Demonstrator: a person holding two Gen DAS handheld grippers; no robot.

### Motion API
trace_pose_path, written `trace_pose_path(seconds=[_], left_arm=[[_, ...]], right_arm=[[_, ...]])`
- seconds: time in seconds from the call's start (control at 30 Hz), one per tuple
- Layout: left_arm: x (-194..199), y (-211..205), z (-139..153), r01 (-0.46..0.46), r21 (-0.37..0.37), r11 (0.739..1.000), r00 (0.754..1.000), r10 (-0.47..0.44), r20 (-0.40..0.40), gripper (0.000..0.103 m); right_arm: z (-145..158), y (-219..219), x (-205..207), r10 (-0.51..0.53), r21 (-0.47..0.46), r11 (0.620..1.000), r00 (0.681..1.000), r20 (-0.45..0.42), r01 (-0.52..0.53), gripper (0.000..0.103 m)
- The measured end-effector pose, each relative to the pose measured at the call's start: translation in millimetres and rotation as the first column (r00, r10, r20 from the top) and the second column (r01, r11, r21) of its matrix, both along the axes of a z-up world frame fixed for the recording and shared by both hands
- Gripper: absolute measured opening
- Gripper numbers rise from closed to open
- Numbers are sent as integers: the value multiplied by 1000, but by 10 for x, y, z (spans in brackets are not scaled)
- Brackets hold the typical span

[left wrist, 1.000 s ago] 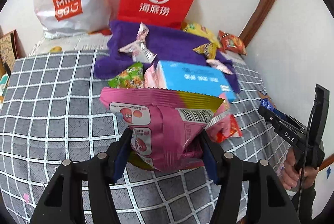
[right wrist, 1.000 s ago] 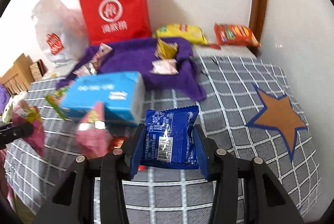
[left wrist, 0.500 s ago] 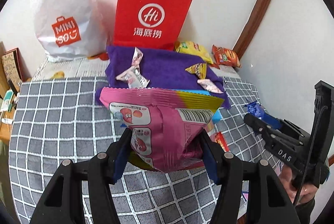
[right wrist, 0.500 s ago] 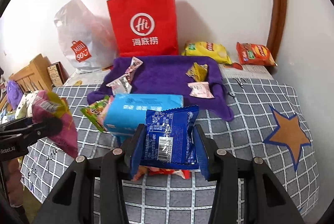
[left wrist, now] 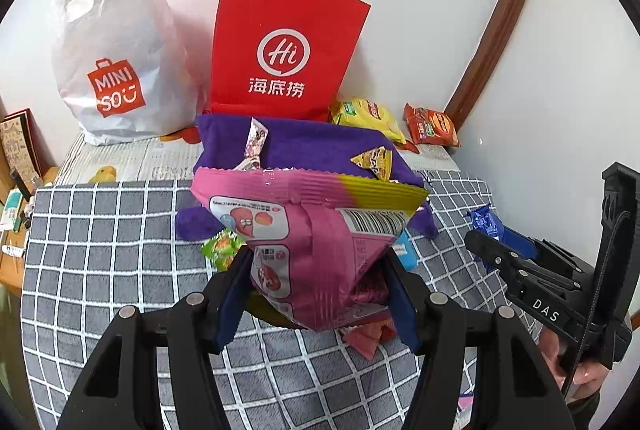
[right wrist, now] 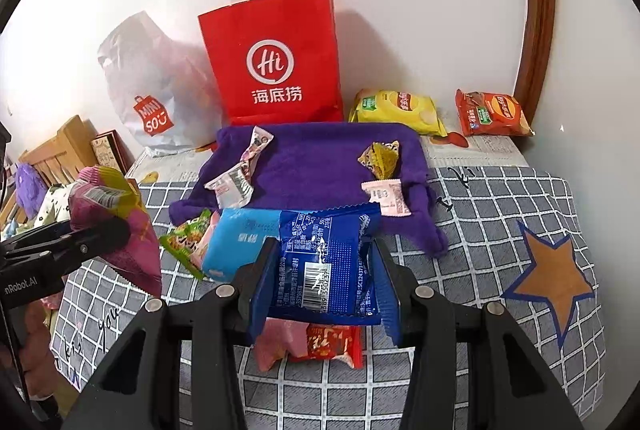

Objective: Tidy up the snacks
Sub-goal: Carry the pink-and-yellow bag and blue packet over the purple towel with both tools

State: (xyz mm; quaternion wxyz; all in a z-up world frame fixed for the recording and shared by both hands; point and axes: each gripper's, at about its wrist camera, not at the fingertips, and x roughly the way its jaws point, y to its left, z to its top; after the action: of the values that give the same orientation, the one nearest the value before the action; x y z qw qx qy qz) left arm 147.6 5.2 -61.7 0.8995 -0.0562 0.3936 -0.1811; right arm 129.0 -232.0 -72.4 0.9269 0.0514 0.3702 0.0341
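My left gripper is shut on a pink and yellow snack bag held above the checked cloth. My right gripper is shut on a blue snack packet, barcode facing the camera. Behind both lies a purple cloth with several small wrapped snacks on it. A red paper bag and a white plastic bag stand against the wall. The right gripper with its blue packet shows at the right of the left wrist view; the left gripper with the pink bag shows at the left of the right wrist view.
A light blue pack, a green packet and red and pink packets lie on the checked cloth. Yellow and orange chip bags lie by the wall. Wooden furniture stands at left.
Both grippers have risen with their packets still held; the surface and the snacks on it sit lower and farther away, and more of the red bag and wall shows.
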Motion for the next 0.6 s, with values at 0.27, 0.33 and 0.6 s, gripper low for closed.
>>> trace_pose_path(seconds=[0.27, 0.33, 0.6], left_arm=[[208, -63, 30, 7, -9, 1000, 1000, -7, -7, 60], [265, -83, 39, 7, -9, 1000, 1000, -7, -8, 60], [503, -152, 33, 9, -1, 1000, 1000, -9, -18, 60]], right_arm=[[10, -122, 181, -22, 14, 1000, 1000, -11, 22, 45], [9, -142, 229, -24, 9, 1000, 1000, -15, 24, 45], [-12, -173, 420, -22, -3, 1000, 1000, -22, 22, 46]])
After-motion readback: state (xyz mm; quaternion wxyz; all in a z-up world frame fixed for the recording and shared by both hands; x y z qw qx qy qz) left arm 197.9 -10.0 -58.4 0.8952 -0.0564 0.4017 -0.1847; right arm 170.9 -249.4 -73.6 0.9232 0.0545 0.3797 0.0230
